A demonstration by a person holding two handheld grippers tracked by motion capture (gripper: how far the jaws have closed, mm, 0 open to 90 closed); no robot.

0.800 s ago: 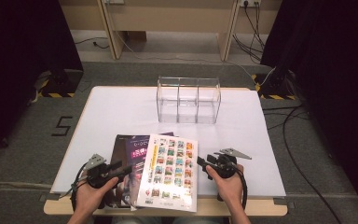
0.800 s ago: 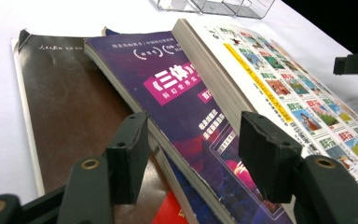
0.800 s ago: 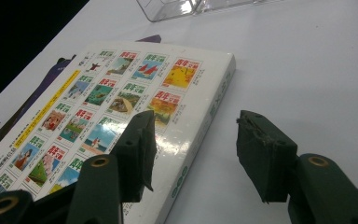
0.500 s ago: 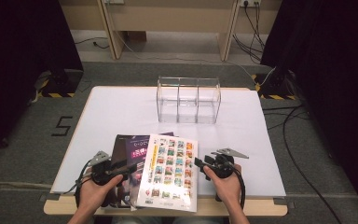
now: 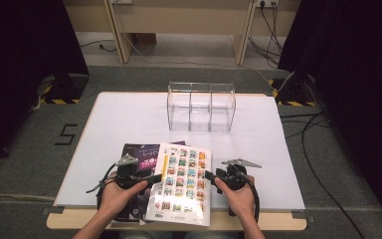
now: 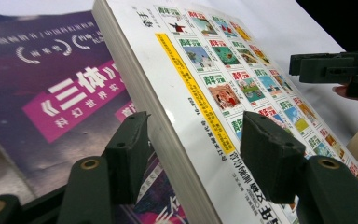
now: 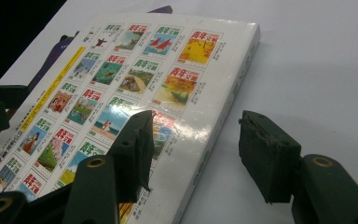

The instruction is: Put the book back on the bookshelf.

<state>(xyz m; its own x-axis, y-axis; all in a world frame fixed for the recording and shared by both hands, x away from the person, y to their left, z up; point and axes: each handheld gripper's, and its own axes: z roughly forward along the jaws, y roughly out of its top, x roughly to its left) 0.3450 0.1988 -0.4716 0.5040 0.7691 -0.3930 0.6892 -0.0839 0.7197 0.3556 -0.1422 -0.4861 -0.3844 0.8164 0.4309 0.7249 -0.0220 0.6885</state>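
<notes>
Fingers of the left gripper (image 5: pixel 155 177) and right gripper (image 5: pixel 210 175) stand open at 9 and 3 o'clock of the white book (image 5: pixel 181 183). Nothing is gripped yet; lifting remains.

Bare forearms, two hand-held dark grippers

Left gripper (image 5: pixel 155 177) and right gripper (image 5: pixel 210 175) share a black body with thick, blocky dark-green jaws; a brass-ringed screw hole sits at the base of each jaw; the pads look rough and worn at the edges; a grey three-cornered plate rides on top of each; a black cable loops back from each beside the wrist; no sleeves reach the forearms.
</notes>
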